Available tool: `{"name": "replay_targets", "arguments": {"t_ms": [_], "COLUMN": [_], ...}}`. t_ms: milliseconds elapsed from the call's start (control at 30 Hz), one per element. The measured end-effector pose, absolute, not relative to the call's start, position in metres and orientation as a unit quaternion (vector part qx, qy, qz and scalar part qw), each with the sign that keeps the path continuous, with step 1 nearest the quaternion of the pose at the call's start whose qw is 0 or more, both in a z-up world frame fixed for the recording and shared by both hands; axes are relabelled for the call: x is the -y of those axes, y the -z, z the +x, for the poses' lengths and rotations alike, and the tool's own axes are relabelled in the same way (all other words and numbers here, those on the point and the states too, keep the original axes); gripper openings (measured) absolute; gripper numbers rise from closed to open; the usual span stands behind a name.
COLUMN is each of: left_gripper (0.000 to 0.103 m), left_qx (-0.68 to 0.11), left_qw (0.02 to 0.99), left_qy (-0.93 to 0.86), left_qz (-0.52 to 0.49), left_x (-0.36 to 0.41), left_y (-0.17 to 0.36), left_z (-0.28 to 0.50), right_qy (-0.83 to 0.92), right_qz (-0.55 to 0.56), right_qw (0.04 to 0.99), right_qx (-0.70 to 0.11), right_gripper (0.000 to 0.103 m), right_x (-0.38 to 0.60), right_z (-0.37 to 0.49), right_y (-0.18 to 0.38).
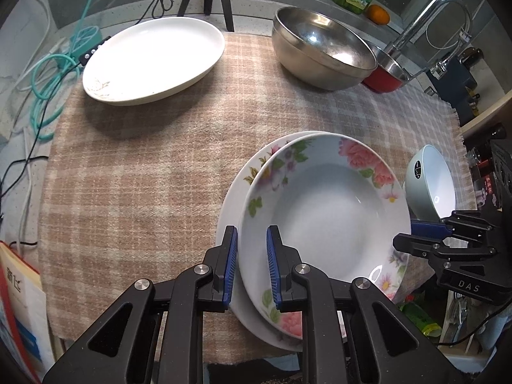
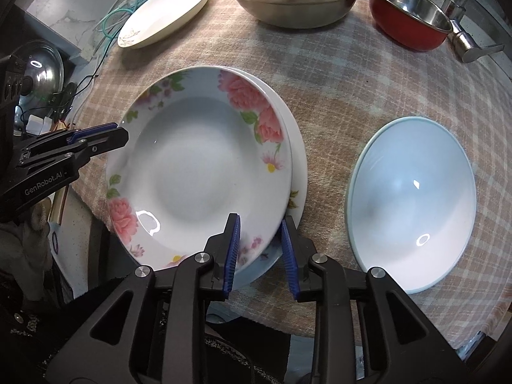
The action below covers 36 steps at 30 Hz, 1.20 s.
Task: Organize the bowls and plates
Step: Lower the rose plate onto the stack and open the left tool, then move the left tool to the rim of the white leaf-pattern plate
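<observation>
The floral plate (image 1: pixel 326 211) lies atop a second white plate (image 1: pixel 236 192) near the front edge of the checked woven cloth (image 1: pixel 144 166) that covers the counter. The left gripper (image 1: pixel 252 265) straddles the floral plate's rim: one blue ribbed pad sits outside the rim, the other inside over the well, close together and seemingly clamping the rim. The right gripper (image 2: pixel 260 252) straddles the opposite part of the rim with its pads parted wider and a visible gap on the outer side, so it has no hold. "DAS" reads on the right gripper's body and "GenRobot.AI" on the left one's. A smooth pale-blue bowl (image 2: pixel 412 204) sits just beside the plates toward the cloth's right edge. Along the back edge stand an oval cream dish (image 1: pixel 153 60) with a faint leaf print, a large steel bowl (image 1: pixel 323 48) and a red steel-lined bowl (image 2: pixel 412 16)
</observation>
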<state>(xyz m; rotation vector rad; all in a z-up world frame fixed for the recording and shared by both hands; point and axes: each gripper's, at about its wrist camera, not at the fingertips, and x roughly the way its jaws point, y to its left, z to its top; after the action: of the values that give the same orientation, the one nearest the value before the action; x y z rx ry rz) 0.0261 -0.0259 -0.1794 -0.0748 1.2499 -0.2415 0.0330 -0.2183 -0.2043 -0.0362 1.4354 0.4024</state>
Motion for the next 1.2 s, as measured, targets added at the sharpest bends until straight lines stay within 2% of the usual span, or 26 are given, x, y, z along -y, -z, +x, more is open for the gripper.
{"name": "replay_targets", "arguments": {"t_ms": [233,567,900,1200], "left_gripper": [0.017,0.017,0.017,0.017], "left_qx": [-0.580,-0.564,-0.540,-0.526], "left_qw": [0.805,0.815,0.832,0.835], "left_qy": [0.114,0.106,0.056,-0.001], "left_qz": [-0.047,-0.080,-0.117,-0.162], "left_x": [0.022,0.000,-0.044,-0.086], "left_y": [0.176,0.162,0.152,0.158], "left_z": [0.027,0.031,0.054,0.083], "right_qy": [-0.187,-0.213,-0.263,-0.286], "right_qz": [-0.010,-0.013,-0.067,-0.115], "right_qw": [0.740,0.772,0.783,0.766], "right_qx": [-0.647,-0.598,-0.560,-0.564], "right_gripper": [0.028,0.028,0.028,0.028], "right_x": [0.222,0.199,0.129,0.070], "right_z": [0.032,0.046,0.115,0.184], "right_y": [0.194,0.147,0.118,0.134]}}
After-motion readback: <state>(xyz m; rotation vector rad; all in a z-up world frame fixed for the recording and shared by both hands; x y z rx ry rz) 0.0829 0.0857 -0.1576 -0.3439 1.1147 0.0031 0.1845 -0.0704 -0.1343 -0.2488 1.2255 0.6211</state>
